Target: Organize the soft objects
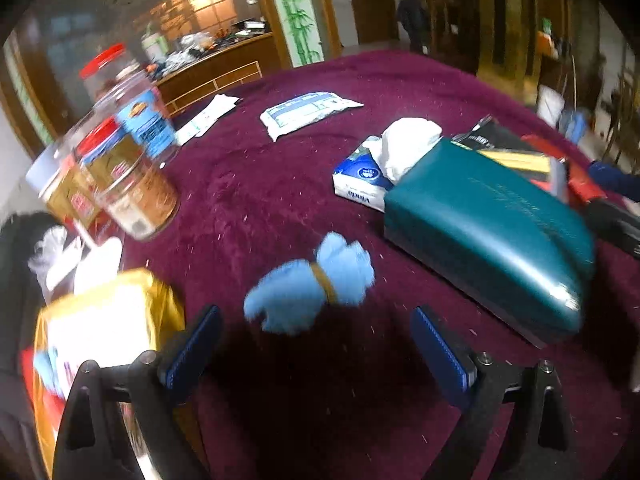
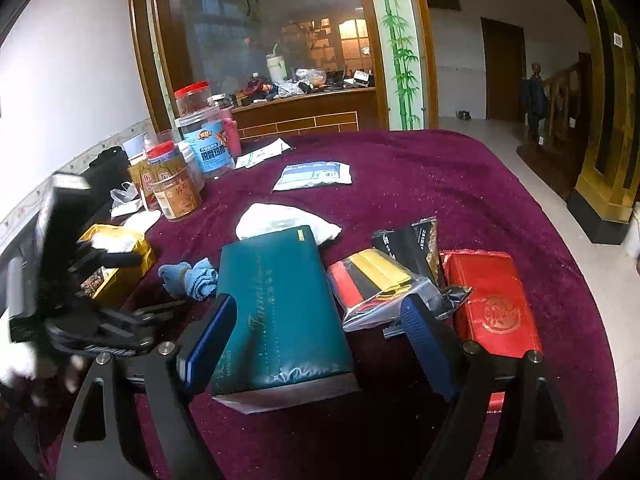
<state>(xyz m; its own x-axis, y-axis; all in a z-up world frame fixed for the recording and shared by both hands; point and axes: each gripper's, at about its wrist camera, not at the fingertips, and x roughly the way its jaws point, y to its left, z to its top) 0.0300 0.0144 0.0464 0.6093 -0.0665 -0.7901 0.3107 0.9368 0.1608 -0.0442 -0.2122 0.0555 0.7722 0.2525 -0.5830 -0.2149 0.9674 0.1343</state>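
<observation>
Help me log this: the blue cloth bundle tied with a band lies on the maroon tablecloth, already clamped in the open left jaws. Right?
Not clamped. In the left wrist view the blue cloth bundle lies on the maroon tablecloth ahead of the left gripper, whose jaws stand open and apart from it.

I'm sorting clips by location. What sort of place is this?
Probably the main room of a home: a round table under a plum velvet cloth crowded with red-lidded plastic food jars, a wooden counter behind it piled with household clutter, and a wooden staircase off the tiled floor.
</observation>
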